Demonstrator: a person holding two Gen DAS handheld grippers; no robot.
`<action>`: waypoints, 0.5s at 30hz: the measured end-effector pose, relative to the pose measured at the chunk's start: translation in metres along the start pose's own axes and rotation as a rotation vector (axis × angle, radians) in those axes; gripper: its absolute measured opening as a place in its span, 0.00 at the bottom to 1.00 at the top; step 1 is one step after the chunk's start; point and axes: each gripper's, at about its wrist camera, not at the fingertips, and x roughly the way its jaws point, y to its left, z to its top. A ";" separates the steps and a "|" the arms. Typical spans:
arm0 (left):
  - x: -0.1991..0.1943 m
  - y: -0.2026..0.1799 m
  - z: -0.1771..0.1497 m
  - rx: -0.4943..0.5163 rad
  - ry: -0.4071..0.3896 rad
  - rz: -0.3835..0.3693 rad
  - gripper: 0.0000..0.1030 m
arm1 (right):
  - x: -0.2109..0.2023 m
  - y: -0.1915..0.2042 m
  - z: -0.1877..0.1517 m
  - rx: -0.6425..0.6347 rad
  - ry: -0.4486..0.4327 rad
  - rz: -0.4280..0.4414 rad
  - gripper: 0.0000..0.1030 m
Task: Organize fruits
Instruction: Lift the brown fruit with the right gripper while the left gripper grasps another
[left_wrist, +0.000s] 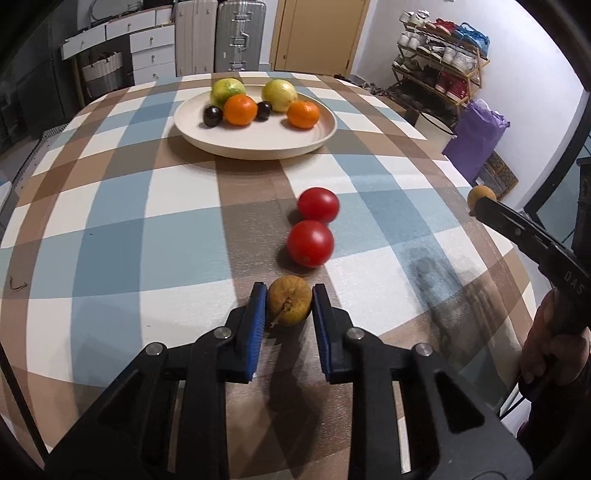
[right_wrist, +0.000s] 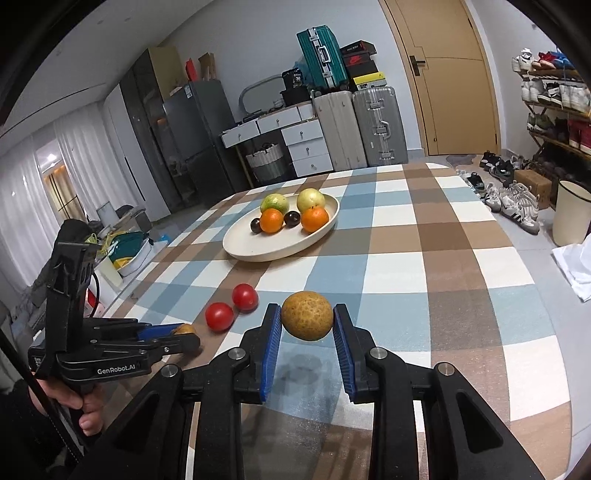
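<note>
The left gripper is clenched on a small brown fruit that rests on the checked tablecloth near the table's near edge, its blue pads pressed against both sides of the fruit. The right gripper grasps a second brown fruit, speckled and round, held clear above the cloth with a shadow beneath it. Two red tomatoes lie side by side, touching, just beyond the left gripper's fruit, toward the middle of the table. Farther on, toward the far edge, sits a cream plate holding two green fruits, two oranges and two small dark plums, all grouped toward its far side. A hand grips the left gripper's handle at the table's left edge.
</note>
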 end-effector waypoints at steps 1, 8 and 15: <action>-0.002 0.001 0.000 0.003 -0.006 0.010 0.21 | 0.001 0.000 0.000 -0.002 0.000 0.002 0.28; -0.015 0.013 0.011 0.003 -0.058 0.031 0.21 | 0.009 0.004 0.005 0.013 0.007 0.048 0.28; -0.019 0.035 0.030 -0.044 -0.087 0.015 0.21 | 0.029 0.013 0.020 0.016 0.039 0.101 0.28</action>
